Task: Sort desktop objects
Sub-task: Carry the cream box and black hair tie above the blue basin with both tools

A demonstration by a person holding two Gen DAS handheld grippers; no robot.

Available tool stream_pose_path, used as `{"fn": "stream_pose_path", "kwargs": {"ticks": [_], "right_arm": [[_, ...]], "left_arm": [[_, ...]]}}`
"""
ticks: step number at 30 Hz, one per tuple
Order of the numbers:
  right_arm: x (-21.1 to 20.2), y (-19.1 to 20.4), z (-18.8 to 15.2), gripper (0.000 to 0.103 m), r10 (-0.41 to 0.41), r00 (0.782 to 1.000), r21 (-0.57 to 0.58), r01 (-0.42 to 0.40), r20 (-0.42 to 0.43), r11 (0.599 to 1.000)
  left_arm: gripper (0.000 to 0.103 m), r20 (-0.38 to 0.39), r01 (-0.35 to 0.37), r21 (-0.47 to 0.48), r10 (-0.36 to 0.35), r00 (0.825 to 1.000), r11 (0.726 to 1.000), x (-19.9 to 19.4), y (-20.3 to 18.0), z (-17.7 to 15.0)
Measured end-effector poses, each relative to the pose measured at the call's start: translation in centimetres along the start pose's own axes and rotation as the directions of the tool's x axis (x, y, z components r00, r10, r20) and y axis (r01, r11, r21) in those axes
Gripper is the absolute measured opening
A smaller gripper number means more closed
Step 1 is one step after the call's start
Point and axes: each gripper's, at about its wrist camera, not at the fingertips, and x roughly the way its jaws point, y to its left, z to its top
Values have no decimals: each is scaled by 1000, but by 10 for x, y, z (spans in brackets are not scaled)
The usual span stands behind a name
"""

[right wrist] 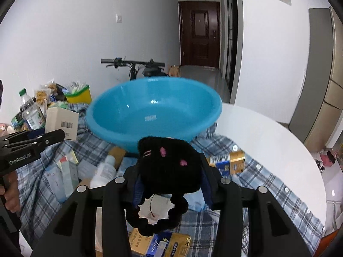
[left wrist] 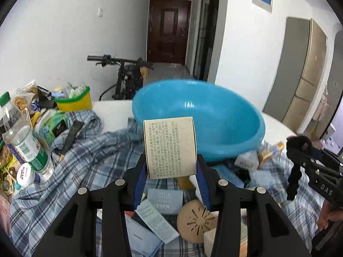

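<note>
left tongs (left wrist: 171,184) clamped on printed box (left wrist: 170,147), right tongs (right wrist: 170,184) on seemingly plush toy (right wrist: 169,162), blue basin (right wrist: 154,113) ahead

Blue basin (right wrist: 154,115), blue-white plaid cloth (left wrist: 90,162), black plush toy (right wrist: 171,165).

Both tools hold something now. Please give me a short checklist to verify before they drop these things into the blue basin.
1. Left tool grips the beige printed cardboard box firmly: ok, box upright between both blue pads.
2. Right tool grips the black fluffy plush toy: ok, though its beaded loop dangles below.
3. Round blue plastic basin is free to receive: ok, nothing visible inside.
4. Basin sits level: not ok, it rests tilted on the blue checked cloth.
5. Tools clear of each other: ok, apart.
6. Basin stable under load: cannot tell.
</note>
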Motion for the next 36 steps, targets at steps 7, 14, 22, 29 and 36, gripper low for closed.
{"fn": "stream_pose_path", "kwargs": {"ticks": [7, 14, 22, 29, 36], "right_arm": [[-30, 4, 24, 44, -10, 995, -28, 13, 98, 1000], [-60, 8, 49, 45, -13, 980, -34, 20, 201, 999], [-94, 18, 62, 45, -12, 954, -48, 27, 299, 998], [-111, 26, 58, 45, -8, 940, -56, 28, 341, 998], [-121, 29, 50, 45, 1, 937, -55, 20, 348, 998]], "left_arm": [[45, 77, -5, 9, 4, 997, 1000, -21, -4, 26], [46, 156, -2, 32, -3, 988, 999, -51, -13, 48], [46, 228, 5, 50, -16, 974, 999, -83, -20, 62], [46, 259, -7, 57, -8, 966, 998, -103, -23, 59], [46, 270, -6, 57, -10, 963, 998, -121, -27, 50]]}}
